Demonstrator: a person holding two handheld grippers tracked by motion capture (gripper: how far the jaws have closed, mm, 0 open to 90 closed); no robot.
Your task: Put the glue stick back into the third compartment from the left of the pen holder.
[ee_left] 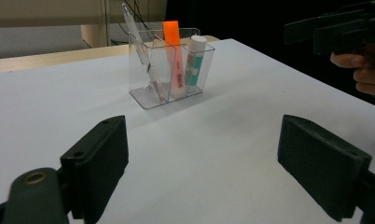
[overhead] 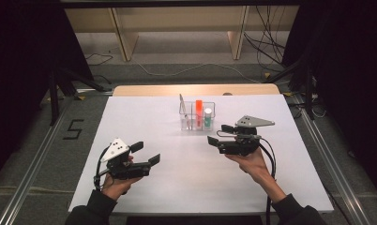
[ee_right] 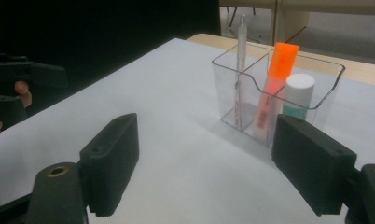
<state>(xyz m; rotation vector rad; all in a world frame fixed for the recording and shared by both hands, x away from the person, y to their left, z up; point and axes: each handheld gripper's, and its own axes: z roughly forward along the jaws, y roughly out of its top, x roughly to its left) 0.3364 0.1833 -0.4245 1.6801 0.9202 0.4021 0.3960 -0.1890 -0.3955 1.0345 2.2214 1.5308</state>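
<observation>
Probably a pick comes next: both the left gripper [overhead: 148, 154] and right gripper [overhead: 217, 135] hold nothing, jaws spread; approach the clear plastic three-compartment organiser [overhead: 197, 123] squarely, taking the orange highlighter [overhead: 199, 108] by its cap.

Organizer [overhead: 197, 116] on table [overhead: 177, 178]; far-centre
</observation>
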